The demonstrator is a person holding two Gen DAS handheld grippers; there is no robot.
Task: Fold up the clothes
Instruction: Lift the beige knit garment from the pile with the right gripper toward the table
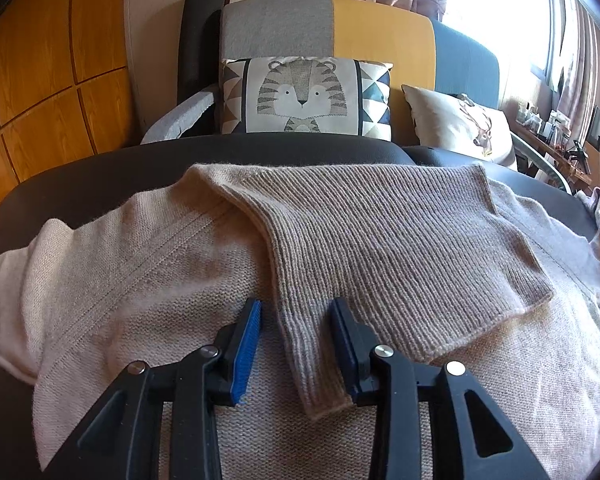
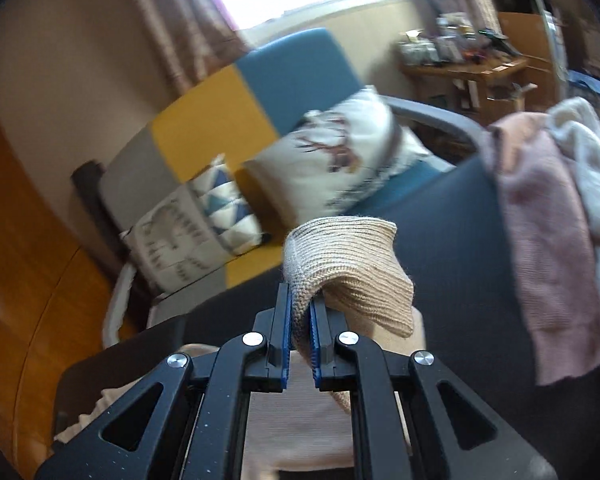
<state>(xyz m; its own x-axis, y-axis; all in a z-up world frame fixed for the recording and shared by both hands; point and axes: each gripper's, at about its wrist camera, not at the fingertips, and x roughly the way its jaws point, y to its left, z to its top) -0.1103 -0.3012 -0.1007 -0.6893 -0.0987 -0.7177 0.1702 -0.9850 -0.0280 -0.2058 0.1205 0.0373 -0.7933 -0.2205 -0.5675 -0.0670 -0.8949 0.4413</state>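
A beige knit sweater [image 1: 140,280] lies spread on a dark padded surface [image 1: 100,176]. A ribbed piece of it [image 1: 380,240] is folded across the body, and its narrow end runs down between the fingers of my left gripper [image 1: 296,304]. That gripper is open; its blue pads stand on either side of the ribbed strip without squeezing it. In the right wrist view, my right gripper [image 2: 300,294] is shut on a ribbed beige edge [image 2: 340,248] of the knit, lifted above the dark surface [image 2: 460,240]. The fabric droops over to the right of the fingers.
A pink garment [image 2: 540,240] and a white one [image 2: 588,168] are heaped at the right end of the dark surface. Behind it is a grey, yellow and blue sofa with a tiger cushion [image 1: 304,96] and a deer cushion [image 1: 460,124]. Wooden panelling [image 1: 40,80] stands left, a cluttered desk [image 2: 460,68] far right.
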